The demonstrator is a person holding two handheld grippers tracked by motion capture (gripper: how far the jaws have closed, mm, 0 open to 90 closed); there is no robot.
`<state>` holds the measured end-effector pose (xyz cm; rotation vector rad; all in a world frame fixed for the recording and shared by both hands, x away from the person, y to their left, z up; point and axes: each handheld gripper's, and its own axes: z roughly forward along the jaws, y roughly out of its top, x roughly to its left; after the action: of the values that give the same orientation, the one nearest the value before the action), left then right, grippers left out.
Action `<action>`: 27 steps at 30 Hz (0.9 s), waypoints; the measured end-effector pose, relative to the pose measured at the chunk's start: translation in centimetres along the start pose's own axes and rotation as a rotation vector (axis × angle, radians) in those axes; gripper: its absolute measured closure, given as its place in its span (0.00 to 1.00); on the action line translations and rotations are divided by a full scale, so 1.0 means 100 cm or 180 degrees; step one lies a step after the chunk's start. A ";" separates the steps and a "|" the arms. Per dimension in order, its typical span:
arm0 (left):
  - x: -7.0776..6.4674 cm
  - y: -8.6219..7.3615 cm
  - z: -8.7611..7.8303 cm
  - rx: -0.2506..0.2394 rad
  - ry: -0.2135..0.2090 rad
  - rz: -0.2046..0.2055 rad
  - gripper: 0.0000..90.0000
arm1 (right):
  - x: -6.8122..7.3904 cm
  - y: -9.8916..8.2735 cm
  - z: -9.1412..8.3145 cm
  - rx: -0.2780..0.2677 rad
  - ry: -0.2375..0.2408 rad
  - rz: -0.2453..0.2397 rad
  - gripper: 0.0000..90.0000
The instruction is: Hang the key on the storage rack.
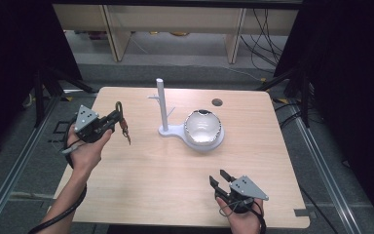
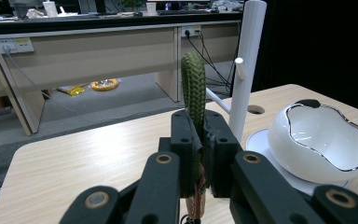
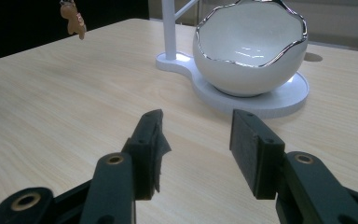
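A green braided cord loop (image 2: 194, 88) stands up between the jaws of my left gripper (image 2: 199, 140), which is shut on it. From that cord a small brown charm (image 1: 125, 129) hangs above the table's left side; the charm (image 3: 73, 19) also dangles at the top left of the right gripper view. The left gripper (image 1: 113, 118) is held above the table, left of the white stand (image 1: 161, 105) with short pegs. A white eggshell-shaped bowl (image 1: 203, 127) with a silver rim sits on the stand's round base. My right gripper (image 3: 196, 149) is open and holds nothing, near the front right (image 1: 217, 179).
The wooden table (image 1: 146, 180) has a round cable hole (image 1: 217, 102) at the back right. Desks and cables stand on the floor beyond the far edge. Black frames flank both sides.
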<state>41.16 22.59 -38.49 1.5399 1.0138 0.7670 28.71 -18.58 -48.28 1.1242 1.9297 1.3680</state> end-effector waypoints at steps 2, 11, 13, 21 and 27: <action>-0.002 0.002 0.004 -0.0006 -0.0013 -0.0003 0.93 | 0.000 0.001 0.000 -0.0004 0.0009 -0.0030 0.61; -0.009 0.006 0.015 0.0016 -0.0046 0.0051 0.92 | 0.001 0.001 -0.001 -0.0019 0.0001 -0.0018 0.61; -0.011 0.007 0.018 0.0021 -0.0060 0.0059 0.92 | 0.001 0.001 -0.001 -0.0038 -0.0008 -0.0020 0.61; -0.017 0.010 0.030 0.0042 -0.0082 0.0065 0.92 | 0.002 0.001 -0.001 -0.0056 0.0008 -0.0022 0.61; -0.018 0.008 0.039 0.0088 -0.0072 0.0059 0.93 | 0.000 0.001 -0.002 -0.0038 0.0006 -0.0033 0.61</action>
<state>44.04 19.24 -38.39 1.5804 0.9983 0.7495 28.59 -18.64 -48.08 1.1061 1.9236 1.3738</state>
